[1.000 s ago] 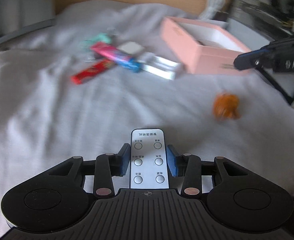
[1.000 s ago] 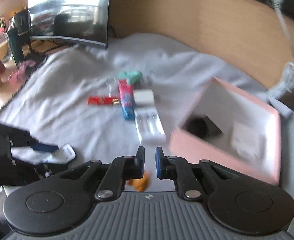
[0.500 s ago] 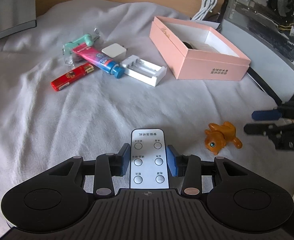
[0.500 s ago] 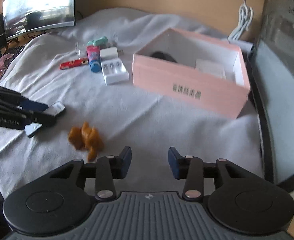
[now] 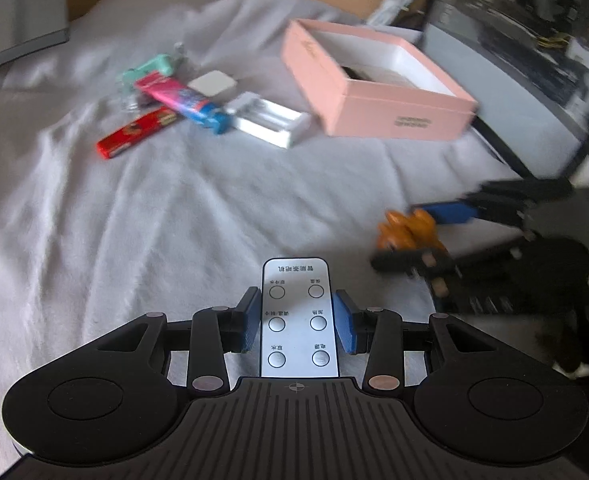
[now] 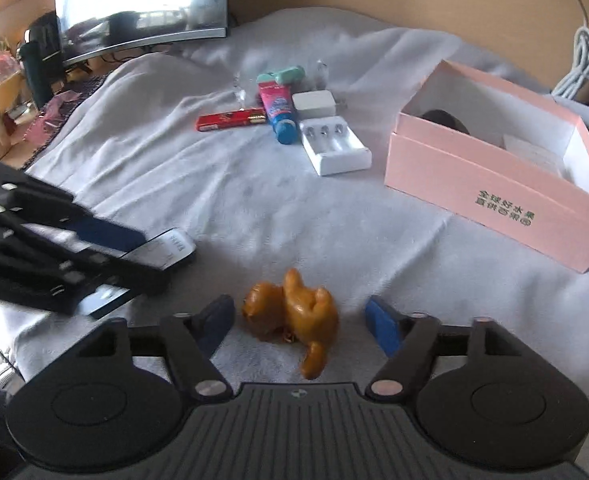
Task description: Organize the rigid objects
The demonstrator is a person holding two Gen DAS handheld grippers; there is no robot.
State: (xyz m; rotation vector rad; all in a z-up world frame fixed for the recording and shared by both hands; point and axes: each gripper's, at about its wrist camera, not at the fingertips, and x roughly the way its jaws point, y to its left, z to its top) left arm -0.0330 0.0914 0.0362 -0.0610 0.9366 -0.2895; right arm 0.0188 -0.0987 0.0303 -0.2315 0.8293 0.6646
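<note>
So the thing everything hangs on here is the small glossy orange animal figurine [image 6: 294, 316]. In the right wrist view it sits low in the middle of the frame, right in the gap between the two blue pads of the right claw [image 6: 300, 322], lying on the grey-white blanket [image 6: 254, 200]. The claw's jaws are opening at this moment and neither pad presses on the toy; there's a visible sliver of blanket on each side. The figurine's long axis looks to run from upper left down to lower right of that frame, with a leg or tail pointing back toward the camera, so it lies slightly skewed to the line the pads close along. The right hand is clearly the nearer one.

The left claw [image 5: 297, 326] is busy: its blue pads are clamped on the long edges of a slim white remote control with six round buttons [image 5: 296, 312], which pokes straight up-frame along the claw's axis. From that view the orange toy [image 5: 408, 230] is off at middle right, well apart from the remote.

The open pink cardboard box with white lining [image 6: 506, 196] sits at the right of the right wrist frame, up and right from the toy. Probably that's where both things end up. The closing squeeze should catch the toy's body, though the rounded glossy shape might twist.
</note>
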